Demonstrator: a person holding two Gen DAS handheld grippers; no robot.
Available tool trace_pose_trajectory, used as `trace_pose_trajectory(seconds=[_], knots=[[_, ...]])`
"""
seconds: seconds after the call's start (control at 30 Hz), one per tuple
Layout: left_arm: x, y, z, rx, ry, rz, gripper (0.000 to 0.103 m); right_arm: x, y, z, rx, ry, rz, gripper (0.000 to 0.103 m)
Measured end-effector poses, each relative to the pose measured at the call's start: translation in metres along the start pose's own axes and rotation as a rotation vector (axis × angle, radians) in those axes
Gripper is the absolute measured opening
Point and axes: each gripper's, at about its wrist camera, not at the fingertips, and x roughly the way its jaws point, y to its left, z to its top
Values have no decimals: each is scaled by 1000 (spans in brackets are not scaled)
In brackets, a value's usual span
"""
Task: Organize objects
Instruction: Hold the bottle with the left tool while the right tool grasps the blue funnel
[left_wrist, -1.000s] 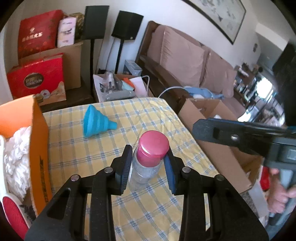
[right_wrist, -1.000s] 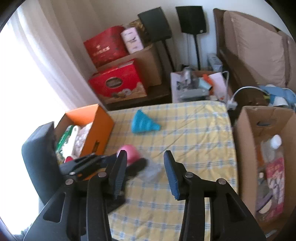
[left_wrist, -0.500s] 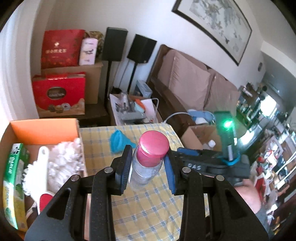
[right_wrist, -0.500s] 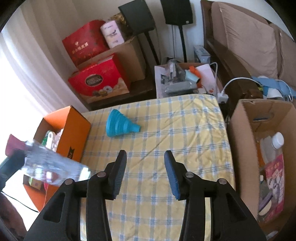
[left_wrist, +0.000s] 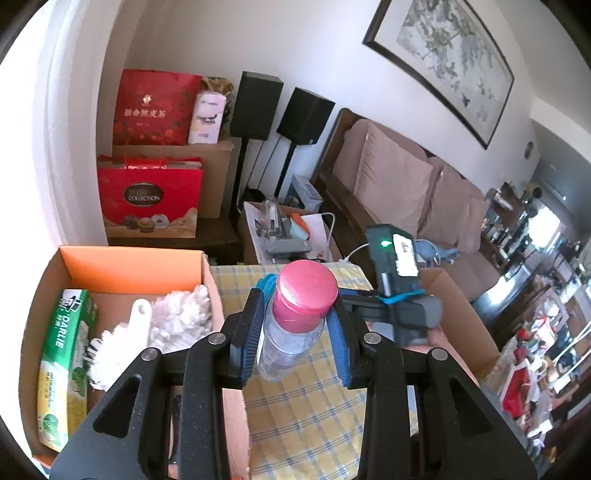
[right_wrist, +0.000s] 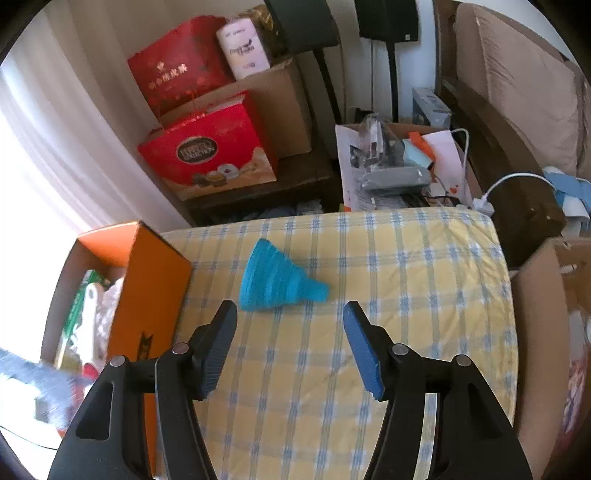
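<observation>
1. I am carrying the pink-capped bottle (left_wrist: 295, 317) clamped upright in the left gripper (left_wrist: 295, 343), over the seam where the orange box (left_wrist: 129, 266) meets the table's left edge.
2. I am judging the box, just left of the bottle, as its destination.
3. I am lowering the right gripper (right_wrist: 290, 347), jaws apart, just widened and empty, toward the blue funnel (right_wrist: 279, 282).
4. The funnel is lying on its side on the checked tablecloth (right_wrist: 406, 295), just beyond the fingertips near the far-left corner, spout pointing right; the right gripper is nearer.
</observation>
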Motion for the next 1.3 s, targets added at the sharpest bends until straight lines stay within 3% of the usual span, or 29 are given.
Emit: trace_pose_trajectory(seconds=[0.17,0.33,0.4,0.53,0.73,0.77,0.83,0.97,1.13,1.3], knots=[[-11,7,2,-8,-16,-7,31,30,-7,10,-99,49,0,62],[-11,13,2,-14,-15,-10,31,42,-2,11,-193,46,62,63],[-10,16,2,-21,-13,-11,31,41,1,14,-184,33,86,76],[-6,20,0,-33,-7,-15,31,47,7,22,-176,22,105,76],[-1,22,-2,-37,3,-12,31,74,5,30,-85,98,103,79],[-1,23,-2,-38,4,-11,31,76,5,31,-78,105,95,76],[-1,23,-3,-41,5,-9,31,80,8,30,-89,115,89,59],[-3,28,-4,-51,3,-7,31,77,18,26,-132,103,49,52],[-9,35,-4,-64,-2,2,31,57,24,24,-140,77,50,22],[-18,40,-8,-75,-10,14,31,46,26,15,-149,84,3,18]])
